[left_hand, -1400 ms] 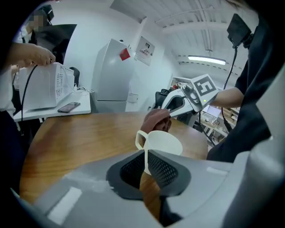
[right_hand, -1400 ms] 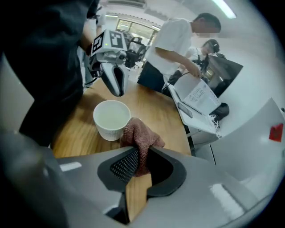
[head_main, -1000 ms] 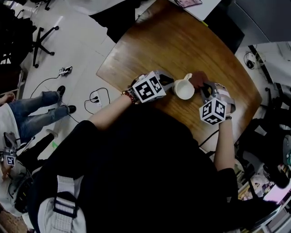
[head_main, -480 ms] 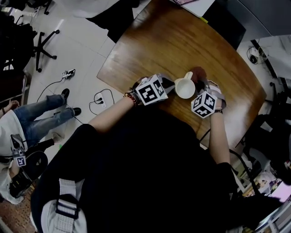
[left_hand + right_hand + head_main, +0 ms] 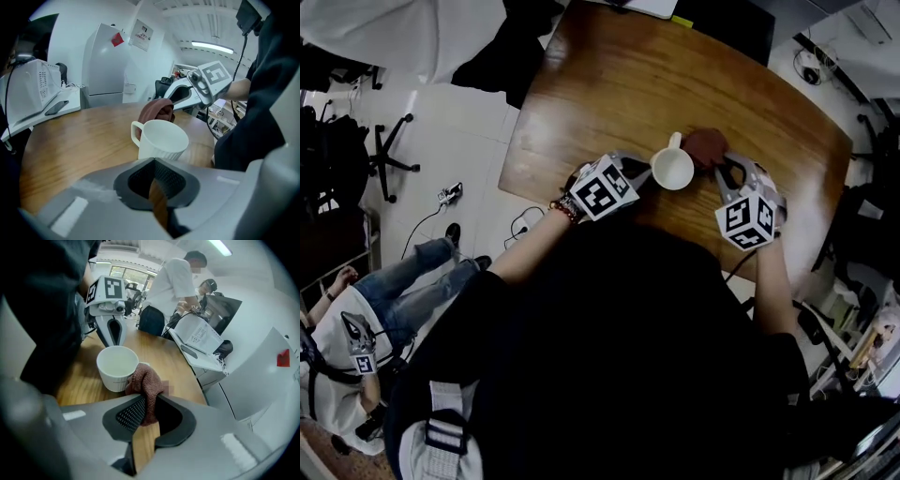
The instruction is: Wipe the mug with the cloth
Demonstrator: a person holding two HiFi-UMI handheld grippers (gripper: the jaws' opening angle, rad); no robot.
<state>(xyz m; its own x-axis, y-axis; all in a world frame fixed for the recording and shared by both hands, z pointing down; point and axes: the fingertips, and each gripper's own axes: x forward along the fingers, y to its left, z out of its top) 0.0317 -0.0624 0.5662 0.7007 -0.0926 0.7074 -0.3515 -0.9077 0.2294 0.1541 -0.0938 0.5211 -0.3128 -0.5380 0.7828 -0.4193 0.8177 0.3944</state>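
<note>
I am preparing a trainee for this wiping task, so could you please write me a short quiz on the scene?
1. True or false: the left gripper is gripping the mug.
2. What is held by the right gripper? A) a sponge B) the cloth C) a spoon
3. Fill in: the mug stands upright on a ___ table.

Key: 1 false, since its jaws are shut on nothing and the mug stands ahead of them. 2 B. 3 wooden.
</note>
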